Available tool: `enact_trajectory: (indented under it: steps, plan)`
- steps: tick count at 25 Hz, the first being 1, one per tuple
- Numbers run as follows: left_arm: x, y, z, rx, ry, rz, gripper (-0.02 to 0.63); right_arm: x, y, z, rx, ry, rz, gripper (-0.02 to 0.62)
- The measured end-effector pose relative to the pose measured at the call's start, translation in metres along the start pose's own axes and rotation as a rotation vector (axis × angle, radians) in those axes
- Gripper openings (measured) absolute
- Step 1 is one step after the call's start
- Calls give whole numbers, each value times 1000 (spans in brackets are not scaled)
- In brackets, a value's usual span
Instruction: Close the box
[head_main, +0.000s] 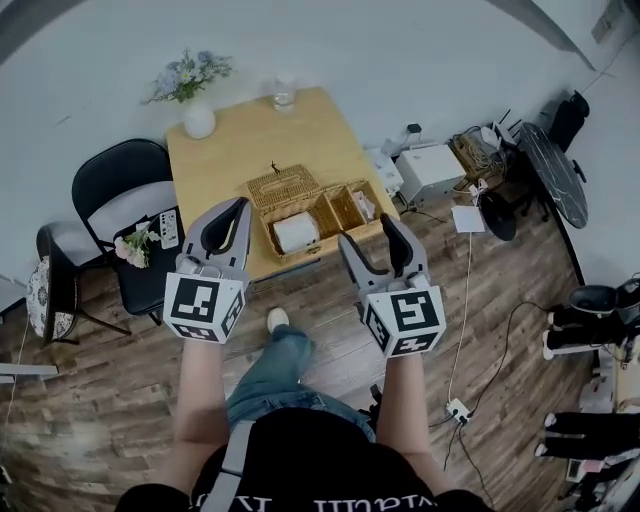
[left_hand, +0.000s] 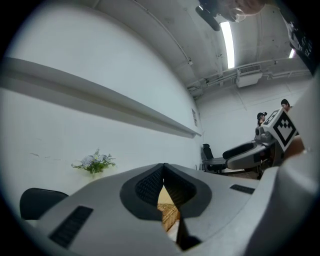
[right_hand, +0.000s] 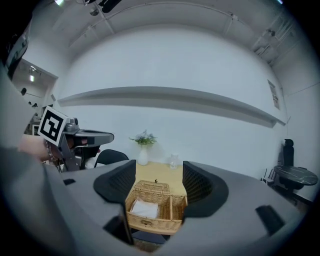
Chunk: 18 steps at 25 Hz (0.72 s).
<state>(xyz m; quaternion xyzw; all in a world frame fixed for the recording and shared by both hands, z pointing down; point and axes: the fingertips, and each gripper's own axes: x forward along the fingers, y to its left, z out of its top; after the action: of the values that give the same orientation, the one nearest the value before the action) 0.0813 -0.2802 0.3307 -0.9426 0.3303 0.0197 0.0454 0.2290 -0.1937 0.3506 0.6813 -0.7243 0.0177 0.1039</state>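
Note:
An open wicker box (head_main: 318, 217) stands at the near edge of a small wooden table (head_main: 225, 150), its lid (head_main: 283, 186) tipped back behind it. A white roll (head_main: 295, 232) lies in its bigger left compartment; the smaller right one holds small items. Both grippers hover in front of the table, apart from the box. My left gripper (head_main: 239, 207) is shut and empty; in the left gripper view its jaws (left_hand: 163, 167) meet, with a sliver of wicker (left_hand: 169, 215) below. My right gripper (head_main: 367, 232) is open and frames the box (right_hand: 155, 212) between its jaws (right_hand: 159, 170).
A white vase of flowers (head_main: 198, 120) and a glass (head_main: 284, 95) stand at the table's far edge. A black chair (head_main: 125, 185) with small items is at the left. On the floor to the right are a white box (head_main: 430, 170), cables and a power strip (head_main: 458, 408).

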Motion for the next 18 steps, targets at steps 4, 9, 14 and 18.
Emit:
enact_trajectory:
  steps: [4, 9, 14, 18]
  plan:
    - [35, 31, -8, -13, 3, 38, 11, 51, -12, -1, -22, 45, 66, 292]
    - [77, 73, -18, -19, 19, 92, 11, 122, -30, 1, -70, 107, 113, 288]
    - [106, 114, -35, -38, 47, 146, 11, 186, -41, -25, -83, 222, 151, 288]
    - [122, 138, -55, -78, 73, 186, 11, 224, -36, -50, -58, 312, 230, 288]
